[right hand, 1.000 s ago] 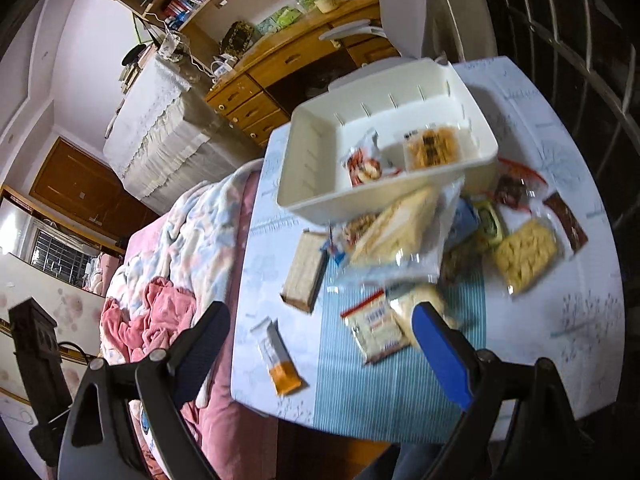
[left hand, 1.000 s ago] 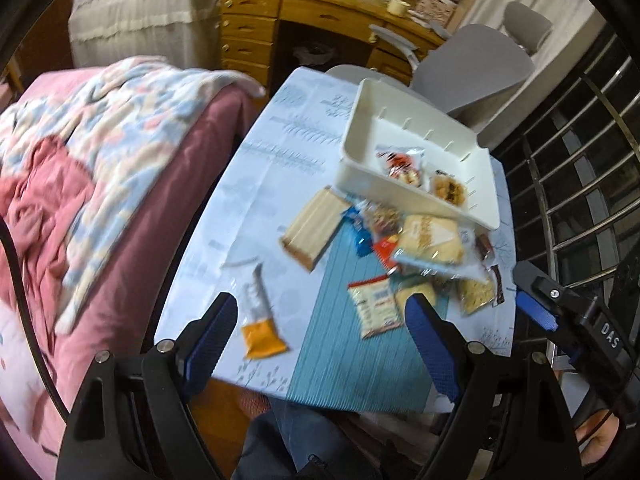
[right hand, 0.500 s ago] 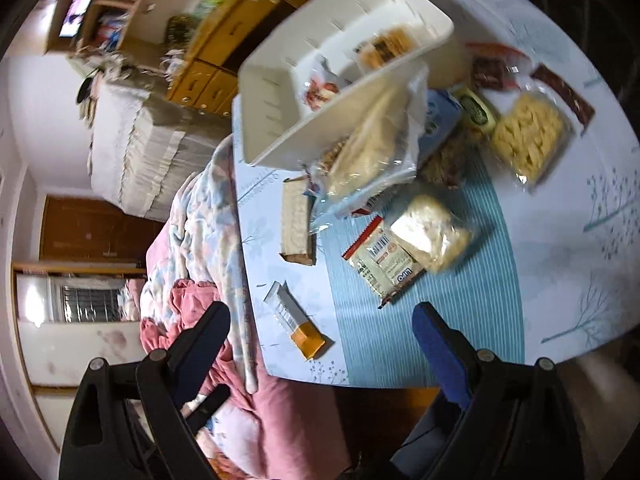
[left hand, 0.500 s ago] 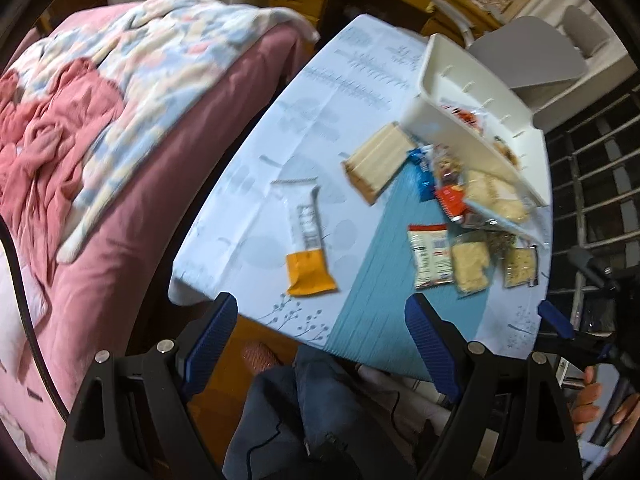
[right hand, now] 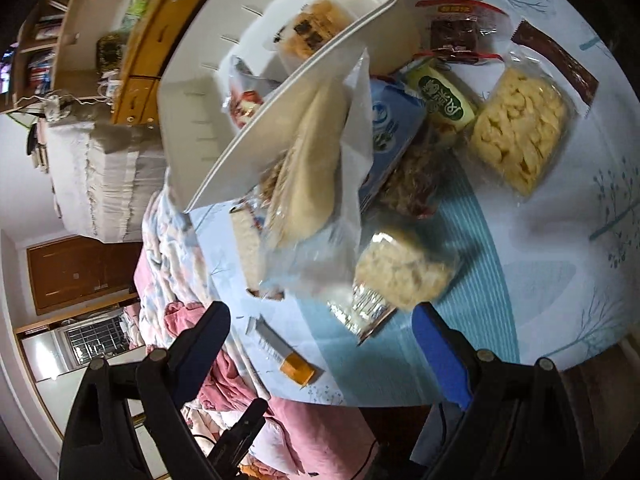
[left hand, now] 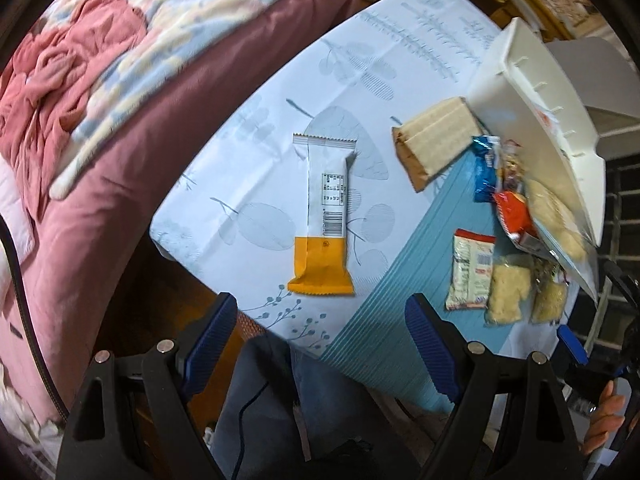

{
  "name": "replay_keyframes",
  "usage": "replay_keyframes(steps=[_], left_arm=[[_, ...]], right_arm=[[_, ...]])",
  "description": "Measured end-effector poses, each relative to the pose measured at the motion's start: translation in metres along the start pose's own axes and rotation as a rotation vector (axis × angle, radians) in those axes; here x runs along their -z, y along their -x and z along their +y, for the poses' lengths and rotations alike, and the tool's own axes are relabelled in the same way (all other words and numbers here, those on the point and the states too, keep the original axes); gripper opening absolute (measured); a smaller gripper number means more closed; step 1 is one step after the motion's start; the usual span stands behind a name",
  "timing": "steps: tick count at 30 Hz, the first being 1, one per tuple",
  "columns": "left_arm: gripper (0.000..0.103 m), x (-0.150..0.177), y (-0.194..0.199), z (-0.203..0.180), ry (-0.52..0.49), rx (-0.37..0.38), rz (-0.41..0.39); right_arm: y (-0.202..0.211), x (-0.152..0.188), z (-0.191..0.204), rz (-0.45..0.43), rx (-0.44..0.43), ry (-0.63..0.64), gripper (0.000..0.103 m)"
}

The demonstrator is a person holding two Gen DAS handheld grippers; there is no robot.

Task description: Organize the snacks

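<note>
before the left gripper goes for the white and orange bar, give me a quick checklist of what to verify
1. Left gripper open: ok, nothing between its fingers.
2. White and orange bar free to grasp: ok, it lies flat and alone on the tablecloth, apart from the other snacks.
3. Bar lined up between the fingers: ok, its orange end sits just ahead of the gap.
4. Right gripper out of the way: ok, open and empty over the snack pile.
5. Room in the white tray: ok, only a few packets inside.
6. Tray sitting flat: cannot tell, a clear bag of bread leans against its rim.
</note>
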State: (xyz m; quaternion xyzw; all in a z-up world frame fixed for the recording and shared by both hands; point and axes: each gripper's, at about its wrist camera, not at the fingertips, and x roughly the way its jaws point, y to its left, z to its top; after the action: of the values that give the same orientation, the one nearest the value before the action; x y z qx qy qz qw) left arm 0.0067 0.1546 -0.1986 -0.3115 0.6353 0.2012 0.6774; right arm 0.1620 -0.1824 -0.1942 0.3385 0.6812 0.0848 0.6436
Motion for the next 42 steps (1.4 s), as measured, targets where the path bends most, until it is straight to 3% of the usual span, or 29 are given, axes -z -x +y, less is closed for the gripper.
replay_keyframes(steps=[6,13,22,26,34,42], left_arm=[[0.085,-0.016,-0.036,-0.007,0.097,-0.057,0.094],[0.085,-0.03,-0.068,-0.01,0.182,-0.078,0.149],[0.054,-0.043,-0.083,-0.009,0.225,-0.087,0.174],[0.035,-0.047,-0.086,-0.008,0.248,-0.086,0.176],[0.032,-0.048,-0.086,0.002,0.265,-0.058,0.163],[0.031,-0.047,-0.083,0.003,0.278,-0.049,0.17]], right_arm=[[-0.018,-0.03,-0.001,0.06,0.05,-0.027,0.093],[-0.034,-0.052,0.0,0.129,0.084,-0.015,0.071],[-0.046,-0.058,0.014,0.201,0.041,0.029,0.04],[-0.045,-0.06,0.023,0.217,0.039,0.048,0.035],[-0.045,-0.063,0.031,0.247,0.015,0.078,0.023],[-0.041,-0.056,0.046,0.282,-0.008,0.146,0.02]])
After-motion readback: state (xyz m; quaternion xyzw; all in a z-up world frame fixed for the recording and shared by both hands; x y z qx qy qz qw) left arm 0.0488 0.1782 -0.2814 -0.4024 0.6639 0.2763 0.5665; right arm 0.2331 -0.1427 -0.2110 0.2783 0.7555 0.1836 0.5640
